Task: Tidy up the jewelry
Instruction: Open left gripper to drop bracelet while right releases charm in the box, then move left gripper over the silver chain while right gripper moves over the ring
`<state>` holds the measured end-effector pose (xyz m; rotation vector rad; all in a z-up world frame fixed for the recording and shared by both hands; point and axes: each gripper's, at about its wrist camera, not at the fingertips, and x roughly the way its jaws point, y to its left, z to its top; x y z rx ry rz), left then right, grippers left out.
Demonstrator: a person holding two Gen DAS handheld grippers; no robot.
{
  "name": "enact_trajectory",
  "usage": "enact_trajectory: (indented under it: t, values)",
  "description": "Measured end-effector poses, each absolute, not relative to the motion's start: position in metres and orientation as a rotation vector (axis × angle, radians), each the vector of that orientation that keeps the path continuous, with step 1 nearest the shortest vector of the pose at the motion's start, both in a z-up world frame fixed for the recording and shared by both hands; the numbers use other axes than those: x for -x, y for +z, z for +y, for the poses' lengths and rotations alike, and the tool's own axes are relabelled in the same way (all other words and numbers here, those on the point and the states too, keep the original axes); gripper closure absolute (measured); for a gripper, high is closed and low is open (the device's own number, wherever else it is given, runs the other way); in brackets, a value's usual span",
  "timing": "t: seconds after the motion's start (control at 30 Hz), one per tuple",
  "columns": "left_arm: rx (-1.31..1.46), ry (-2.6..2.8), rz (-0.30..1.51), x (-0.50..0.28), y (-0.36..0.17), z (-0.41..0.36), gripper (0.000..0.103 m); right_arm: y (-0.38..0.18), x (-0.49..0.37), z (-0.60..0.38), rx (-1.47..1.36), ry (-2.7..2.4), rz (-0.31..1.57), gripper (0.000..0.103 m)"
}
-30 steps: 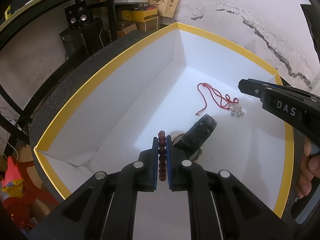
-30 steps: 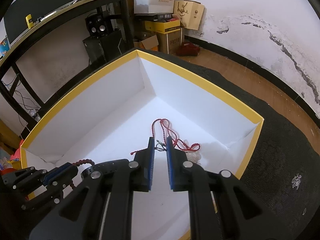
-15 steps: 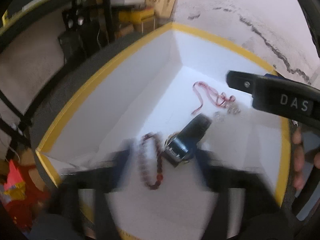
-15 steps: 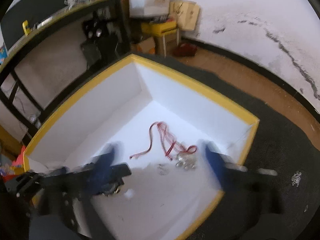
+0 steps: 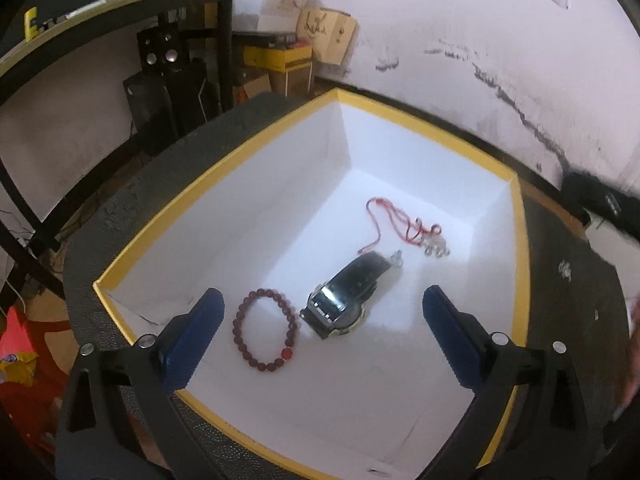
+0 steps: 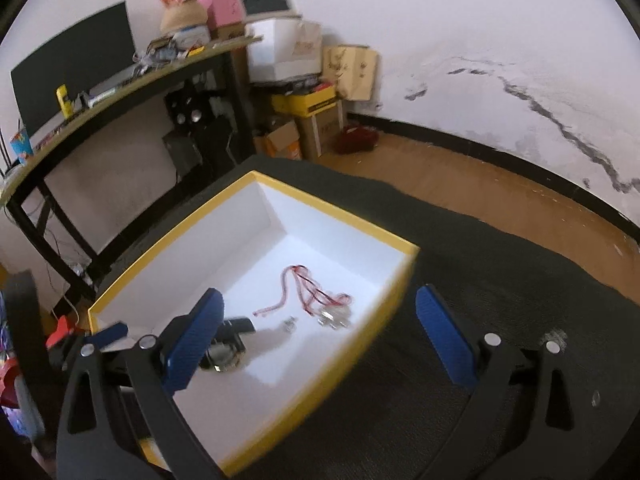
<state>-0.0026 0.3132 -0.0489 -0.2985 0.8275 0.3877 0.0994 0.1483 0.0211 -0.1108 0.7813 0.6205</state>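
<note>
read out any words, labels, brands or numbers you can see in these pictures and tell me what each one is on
None can be read.
Paper bag: a printed logo, too blurred.
Brown bag: printed marks, too blurred.
Watch: its face shows no legible digits.
Yellow carton: its dark side band is too small to read.

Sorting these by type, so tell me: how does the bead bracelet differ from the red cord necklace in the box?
The bead bracelet is a neat closed ring of dark red beads; the red cord necklace is thin string lying in loose tangled loops. The bracelet carries one brighter red bead, while the necklace ends in a silvery pendant. The bracelet lies near the box's front, the necklace further back. Both are reddish and rest loose on the white floor of the box.
</note>
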Motion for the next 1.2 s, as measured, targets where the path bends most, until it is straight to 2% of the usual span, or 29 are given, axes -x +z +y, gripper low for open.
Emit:
enact_trajectory:
  t: [0.23,0.47,0.6,0.93,1.2]
  values:
    - [0.222,0.343,0.741,0.0,-0.026,0.268,0.006,0.016,-0.064,0.019,0.075,0.457,0.743,0.009]
    - [0.089,0.204,0.689,-0.023,-0.013,0.172,0.006,-0.012,-0.059,-0.118,-0.021,0.215,0.75,0.009]
    - [0.057,0.077,0.738,-0.054,-0.024,0.109,0.006,-0.037,-0.061,-0.173,-0.056,0.148,0.781,0.009]
    - [-0.078,-0.011,0.864,-0.164,-0.089,-0.008,0.006,-0.09,-0.103,-0.207,0.009,0.093,0.856,0.009]
    - [-0.05,-0.034,0.929,-0.226,-0.139,-0.023,0.006,-0.125,-0.156,-0.21,0.027,0.1,0.931,0.009]
